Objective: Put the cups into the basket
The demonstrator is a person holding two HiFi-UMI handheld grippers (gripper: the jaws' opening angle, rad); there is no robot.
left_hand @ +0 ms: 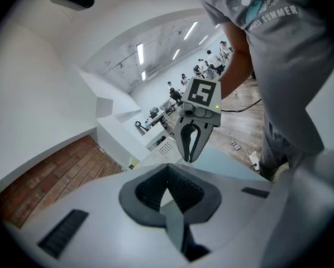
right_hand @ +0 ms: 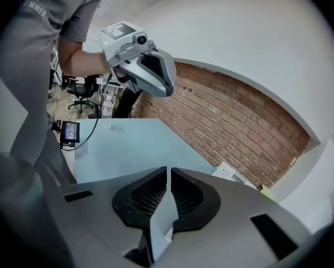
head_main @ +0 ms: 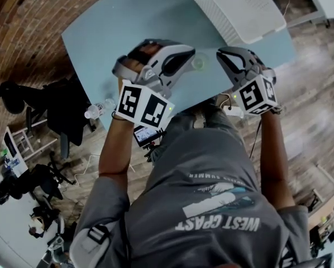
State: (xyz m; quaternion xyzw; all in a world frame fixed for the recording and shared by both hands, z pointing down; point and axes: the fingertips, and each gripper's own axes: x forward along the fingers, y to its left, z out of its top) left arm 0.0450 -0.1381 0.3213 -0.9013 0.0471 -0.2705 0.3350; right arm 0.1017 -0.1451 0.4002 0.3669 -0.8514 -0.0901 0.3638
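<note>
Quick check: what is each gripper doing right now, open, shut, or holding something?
Left gripper: shut, nothing between the jaws.
Right gripper: shut, nothing held.

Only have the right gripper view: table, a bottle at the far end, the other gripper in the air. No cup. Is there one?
Observer: Yes. The head view shows one clear cup on the table, seen between the left gripper and the right gripper.
Operator: Left gripper holding anything?
Observer: No. In the left gripper view its jaws are together with nothing between them.
Operator: I only see a corner of the basket. Where is it?
Observer: In the head view the white basket stands at the table's far right, beyond the cup and apart from it.
</note>
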